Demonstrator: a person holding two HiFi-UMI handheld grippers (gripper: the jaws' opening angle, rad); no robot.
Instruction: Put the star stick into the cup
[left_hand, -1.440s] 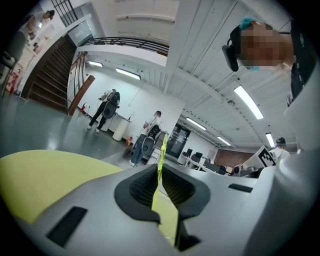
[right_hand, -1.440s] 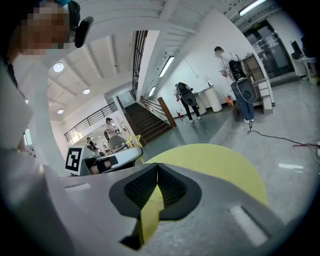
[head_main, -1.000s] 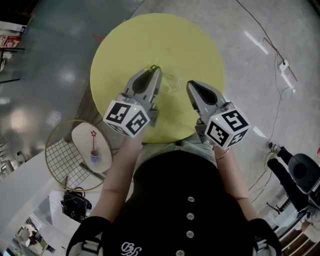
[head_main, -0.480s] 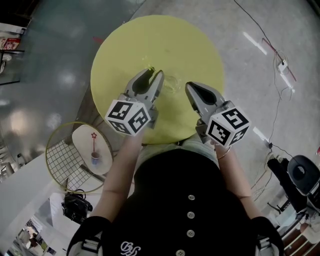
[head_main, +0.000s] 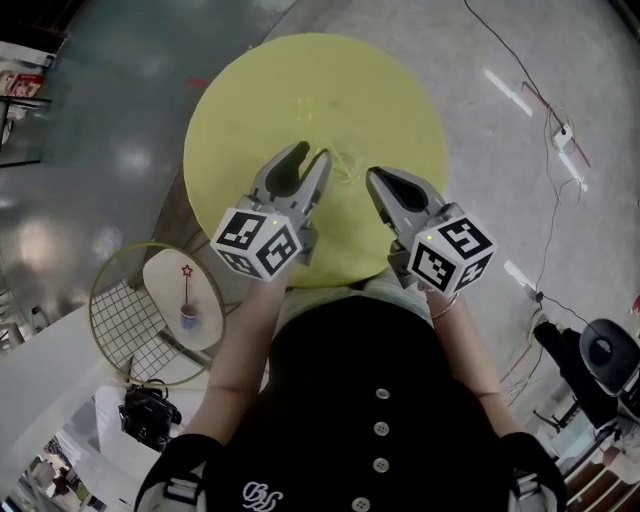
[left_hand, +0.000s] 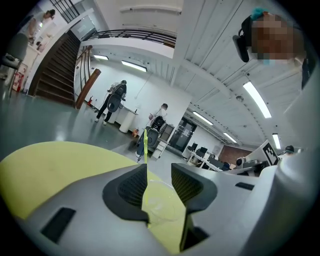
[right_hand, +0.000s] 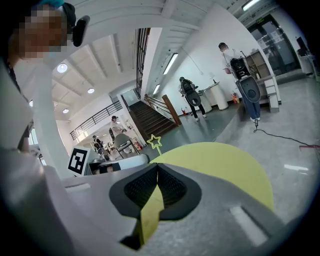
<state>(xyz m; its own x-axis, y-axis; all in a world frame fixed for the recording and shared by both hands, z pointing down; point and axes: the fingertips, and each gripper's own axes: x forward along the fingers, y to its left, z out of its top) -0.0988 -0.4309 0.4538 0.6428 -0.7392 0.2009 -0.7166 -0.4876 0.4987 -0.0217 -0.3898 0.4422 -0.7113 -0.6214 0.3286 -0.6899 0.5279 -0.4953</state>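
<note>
Having just been spread, the left tongs are freed from the thin yellow-green star stick, apparently released upright in the clear plastic cup; the right tongs are pressed together, empty.

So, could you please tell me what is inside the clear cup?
The star stick stands in the cup, between the jaws of the left gripper, which have just been opening. Its lower end is hidden at one jaw's edge; nothing else shows inside.

One yellow table, one clear cup, one yellow star stick, and two tongs.
</note>
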